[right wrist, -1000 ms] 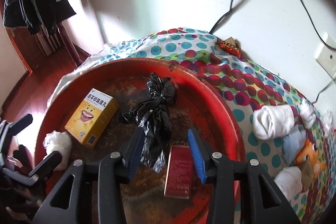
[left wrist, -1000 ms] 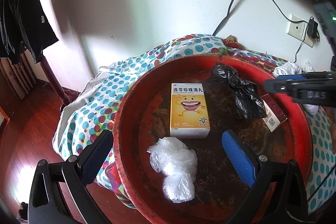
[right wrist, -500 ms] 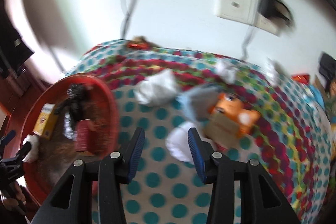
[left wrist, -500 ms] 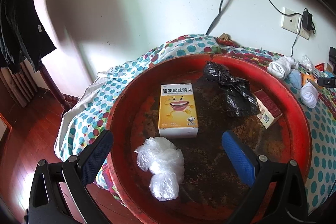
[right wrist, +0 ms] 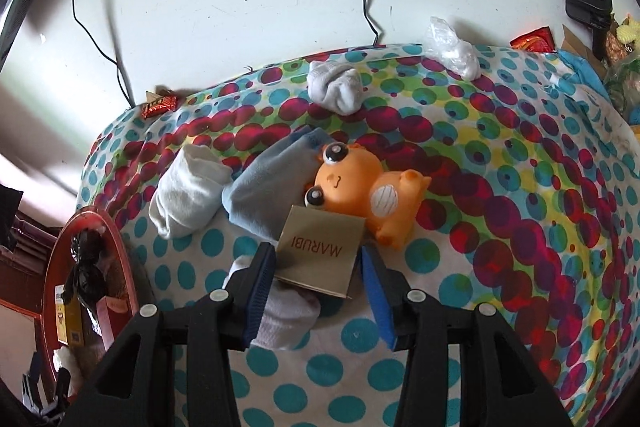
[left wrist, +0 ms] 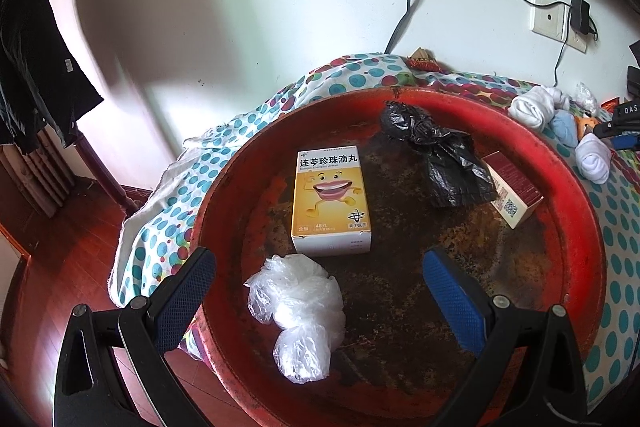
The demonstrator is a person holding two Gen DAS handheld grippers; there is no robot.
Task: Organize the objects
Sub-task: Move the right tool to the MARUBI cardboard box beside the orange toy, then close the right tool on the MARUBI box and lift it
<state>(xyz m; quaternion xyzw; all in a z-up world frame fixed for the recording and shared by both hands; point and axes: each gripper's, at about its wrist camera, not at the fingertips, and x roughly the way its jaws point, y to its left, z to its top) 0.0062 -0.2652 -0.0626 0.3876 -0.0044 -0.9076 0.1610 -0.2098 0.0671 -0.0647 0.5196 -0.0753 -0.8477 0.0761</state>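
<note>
Left gripper (left wrist: pixel 320 281): jaws spread wide, nothing between the pads, hovering over the red basin (left wrist: pixel 576 187). Basin resting on the polka-dot cloth (right wrist: pixel 500 155), floor rusted and stained.

Basin contents, 4 items:
- yellow medicine box (left wrist: pixel 331 201), flat, near centre;
- crumpled clear plastic bag (left wrist: pixel 298 311), just in front of the box, between the left jaws in view but not touched;
- black plastic bag (left wrist: pixel 438 155), toward the far rim;
- dark red box (left wrist: pixel 514 193), partly under the black bag, against the right wall.

Right gripper (right wrist: pixel 318 287): well apart from the basin, over the cloth, jaws opening. Gold MARUBI carton (right wrist: pixel 320 255) lying between the pads; left pad close against its edge, right pad just clear. No grip evident.

Around the carton: orange toy figure (right wrist: pixel 360 187) touching its far edge, blue-grey sock (right wrist: pixel 268 195) beside the toy, white rolled sock (right wrist: pixel 188 195) left of that, another white sock (right wrist: pixel 286 319) under the left finger. Grey sock (right wrist: pixel 336 87) farther back, near the wall.
</note>
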